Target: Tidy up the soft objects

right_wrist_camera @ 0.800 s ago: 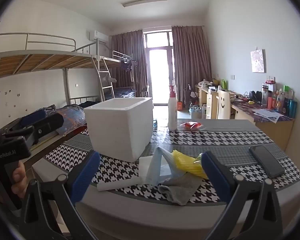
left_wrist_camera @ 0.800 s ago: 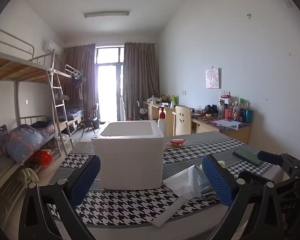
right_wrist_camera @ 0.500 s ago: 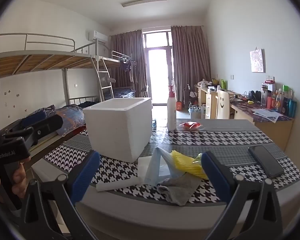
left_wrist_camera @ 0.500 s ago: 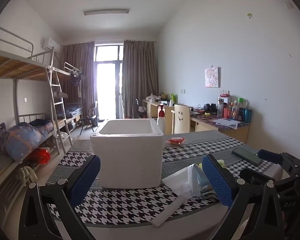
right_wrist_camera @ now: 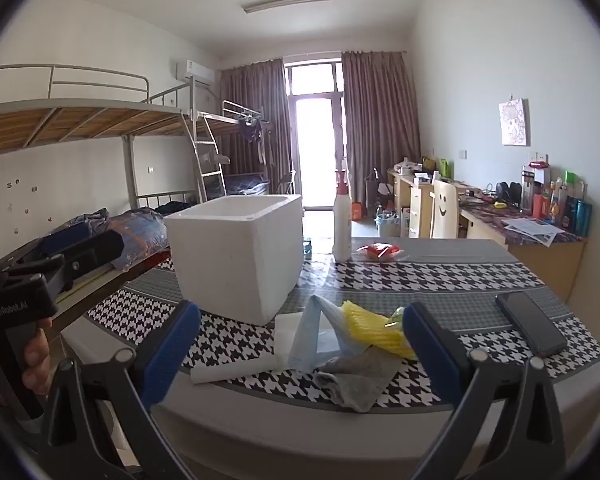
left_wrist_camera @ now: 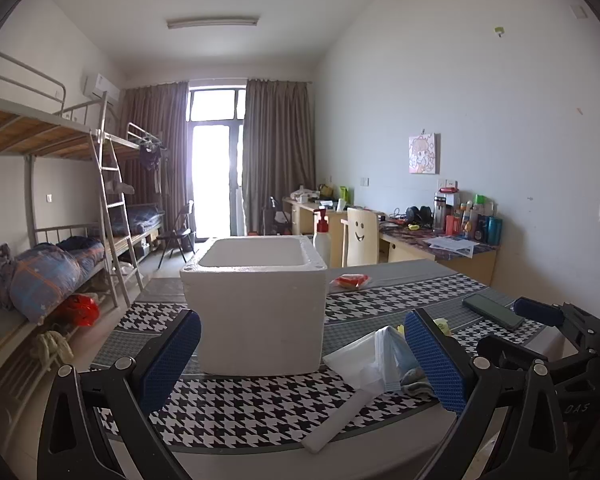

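A white foam box (left_wrist_camera: 256,312) (right_wrist_camera: 236,256) stands open-topped on the houndstooth tablecloth (left_wrist_camera: 236,412). To its right, near the table's front edge, lies a pile of soft things: a white cloth (left_wrist_camera: 352,364), a light blue cloth (right_wrist_camera: 316,336), a yellow ribbed piece (right_wrist_camera: 374,328) and a grey cloth (right_wrist_camera: 360,380). My left gripper (left_wrist_camera: 302,332) is open, short of the box, holding nothing. My right gripper (right_wrist_camera: 301,316) is open in front of the pile, clear of it. A hand (right_wrist_camera: 36,352) holds the left gripper's handle at the right view's left edge.
A black phone (right_wrist_camera: 530,324) lies on the table's right side. A white pump bottle (right_wrist_camera: 342,220) and a red packet (right_wrist_camera: 378,250) sit behind the box. Bunk beds (left_wrist_camera: 40,240) line the left wall and cluttered desks (left_wrist_camera: 440,240) the right.
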### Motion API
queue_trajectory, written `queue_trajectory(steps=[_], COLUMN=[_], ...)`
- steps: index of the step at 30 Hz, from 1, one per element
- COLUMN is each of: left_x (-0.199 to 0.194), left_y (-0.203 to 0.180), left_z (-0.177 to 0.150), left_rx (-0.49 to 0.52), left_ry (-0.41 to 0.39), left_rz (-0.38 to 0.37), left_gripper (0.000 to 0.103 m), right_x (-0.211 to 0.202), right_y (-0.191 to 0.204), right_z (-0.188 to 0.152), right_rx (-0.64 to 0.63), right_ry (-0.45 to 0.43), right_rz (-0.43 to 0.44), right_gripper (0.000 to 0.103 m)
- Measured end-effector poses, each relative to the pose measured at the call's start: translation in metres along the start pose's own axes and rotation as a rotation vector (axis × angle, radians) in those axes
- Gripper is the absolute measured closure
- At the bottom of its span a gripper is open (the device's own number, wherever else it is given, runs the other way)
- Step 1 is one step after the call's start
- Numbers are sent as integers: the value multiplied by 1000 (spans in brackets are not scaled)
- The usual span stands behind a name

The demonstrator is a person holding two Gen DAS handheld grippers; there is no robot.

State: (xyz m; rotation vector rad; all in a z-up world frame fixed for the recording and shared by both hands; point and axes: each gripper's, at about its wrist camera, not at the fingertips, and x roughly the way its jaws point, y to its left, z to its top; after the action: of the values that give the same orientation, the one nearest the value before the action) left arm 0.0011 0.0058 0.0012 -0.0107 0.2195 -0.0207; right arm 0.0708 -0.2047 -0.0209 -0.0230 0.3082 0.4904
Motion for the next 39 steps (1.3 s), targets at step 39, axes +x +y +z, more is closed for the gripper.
queue_trajectory(steps=[39], left_x=[18], left_y=[0], left_z=[0], left_rx=[-9], left_ry=[14], left_rz=[0], left_gripper=[1], right_x=[8], right_y=[1], right_z=[0], right_rx=[-4], right_ry=[8], right_rz=[-15], right_gripper=[1])
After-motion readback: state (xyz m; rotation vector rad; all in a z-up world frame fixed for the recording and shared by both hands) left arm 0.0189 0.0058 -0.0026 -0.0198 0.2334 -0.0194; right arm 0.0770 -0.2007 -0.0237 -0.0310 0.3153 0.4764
